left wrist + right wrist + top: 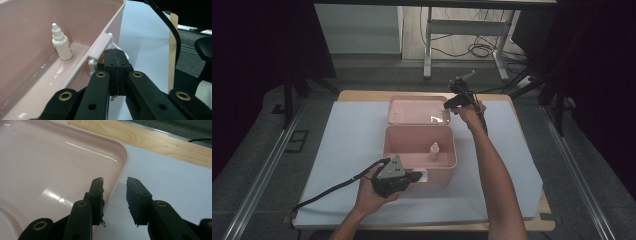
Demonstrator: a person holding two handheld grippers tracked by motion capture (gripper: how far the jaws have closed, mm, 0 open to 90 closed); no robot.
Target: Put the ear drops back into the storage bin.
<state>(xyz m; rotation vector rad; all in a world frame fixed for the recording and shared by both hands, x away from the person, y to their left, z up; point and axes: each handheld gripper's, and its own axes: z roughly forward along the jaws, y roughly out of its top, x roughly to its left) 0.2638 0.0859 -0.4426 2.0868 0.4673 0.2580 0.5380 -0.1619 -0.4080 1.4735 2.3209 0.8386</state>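
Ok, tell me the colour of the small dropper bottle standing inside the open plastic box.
White small dropper bottle, clearest in the left gripper view.

On the table (362, 95) there is one white sheet (347, 150) covering most of its top. One pink box (419, 150) stands on the sheet near the middle, and one pink lid (417, 110) lies just behind it, toward the far edge. One small white dropper bottle (434, 150) stands inside the box. Two hand-held grippers are at work: the left gripper (414, 176) at the box's near wall, the right gripper (451, 105) at the lid's right edge. Two forearms reach in from the near edge.
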